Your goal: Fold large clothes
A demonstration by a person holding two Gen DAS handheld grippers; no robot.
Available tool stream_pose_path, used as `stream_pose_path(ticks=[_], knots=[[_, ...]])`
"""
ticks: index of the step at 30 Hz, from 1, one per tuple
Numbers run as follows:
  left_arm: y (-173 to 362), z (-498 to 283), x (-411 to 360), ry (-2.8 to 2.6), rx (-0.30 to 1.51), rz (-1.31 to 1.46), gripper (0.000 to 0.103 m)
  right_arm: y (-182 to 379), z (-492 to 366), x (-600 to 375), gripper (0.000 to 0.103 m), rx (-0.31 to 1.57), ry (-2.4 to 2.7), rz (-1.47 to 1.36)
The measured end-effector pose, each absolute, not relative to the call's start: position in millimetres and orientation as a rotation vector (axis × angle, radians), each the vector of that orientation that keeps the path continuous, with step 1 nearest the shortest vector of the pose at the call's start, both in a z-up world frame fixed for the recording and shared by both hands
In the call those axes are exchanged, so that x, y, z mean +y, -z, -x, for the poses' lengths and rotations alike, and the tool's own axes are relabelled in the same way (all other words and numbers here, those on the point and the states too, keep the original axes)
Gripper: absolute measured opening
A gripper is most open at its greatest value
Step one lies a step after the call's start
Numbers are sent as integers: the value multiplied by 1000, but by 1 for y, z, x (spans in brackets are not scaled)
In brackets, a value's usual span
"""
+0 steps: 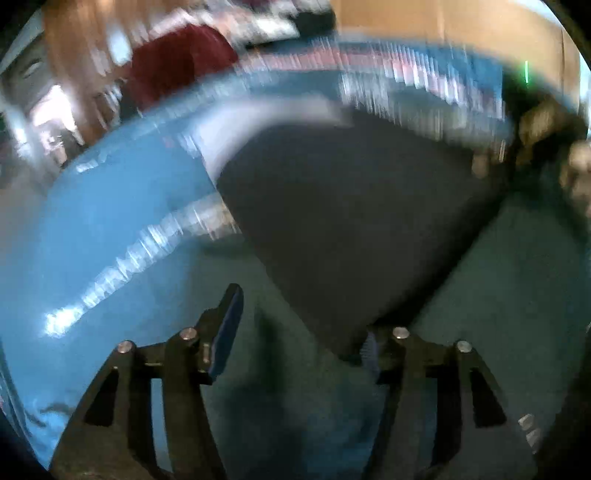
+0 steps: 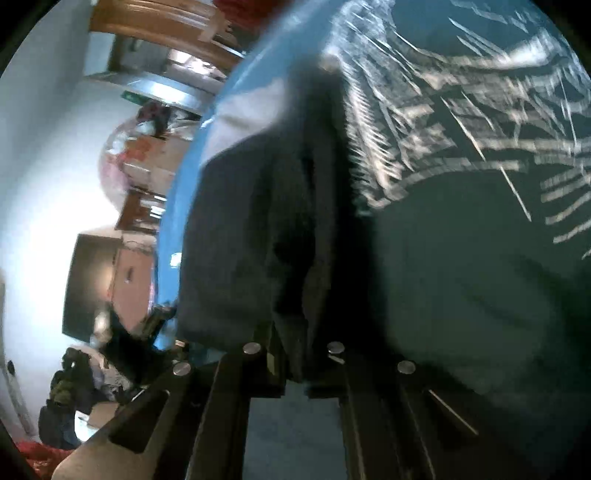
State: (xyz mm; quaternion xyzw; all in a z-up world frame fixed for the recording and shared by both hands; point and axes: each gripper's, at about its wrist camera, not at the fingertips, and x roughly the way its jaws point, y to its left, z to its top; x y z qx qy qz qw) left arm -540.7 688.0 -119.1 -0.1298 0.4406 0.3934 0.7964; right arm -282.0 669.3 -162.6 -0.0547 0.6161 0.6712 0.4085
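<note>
A large dark garment [image 1: 351, 206] lies spread on the blue patterned bed sheet [image 1: 103, 229], blurred by motion. My left gripper [image 1: 301, 317] is open just above the sheet, and the garment's near corner drapes over its right finger [image 1: 369, 350]. Nothing sits between the pads. In the right wrist view, the dark garment [image 2: 251, 229] hangs bunched from my right gripper [image 2: 295, 363], which is shut on a fold of it. The cloth hides the fingertips. A blurred shape at the far right of the left wrist view could be the other gripper [image 1: 546, 140].
A dark red cushion or cloth [image 1: 177, 70] lies at the bed's far side, near wooden panels [image 1: 443, 18]. Beyond the bed edge stand a white wall [image 2: 44, 184], brown furniture [image 2: 110, 280] and a pile of clothes on the floor [image 2: 74, 387].
</note>
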Motion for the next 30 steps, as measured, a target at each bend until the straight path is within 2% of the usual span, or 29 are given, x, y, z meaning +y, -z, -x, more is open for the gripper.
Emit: stream_pose_path(ticks=[3,6,11,13,16,18,19,20,22,23,25,30], knots=[[104,551,691,-837,905,338,61,169,278,660,6,1585,-1694,81],[79,567,669,-828,841,352,55,163,279,657,7,1577,-1696,73],[15,605,642,-862,564,381,55,160,285,660,8,1560,-1694,89],[3,597,652,-851,503,379,60,170,286,662,7,1590,-1675,76],[34,553,675,-820,608,319,61,174,285,663,5,1606,-1667,35],[105,518,694,-794,875,298,63,176,283,664,2,1599,-1662,23],[131,516,698,-783,909,306,68,179,282,664,1,1601,-1660,23],[128,525,704,-769,869,353,70,178,285,669,0,1600,-1663,26],[108,535,710,-765,829,416,76,183,283,669,0,1596,-1685,5],[100,539,706,-766,808,417,75,185,282,669,0,1599,-1698,-6],[83,546,701,-779,774,402,66,191,280,668,0,1592,-1731,-37],[9,550,739,-828,501,367,68,197,276,655,0,1557,-1768,-62]])
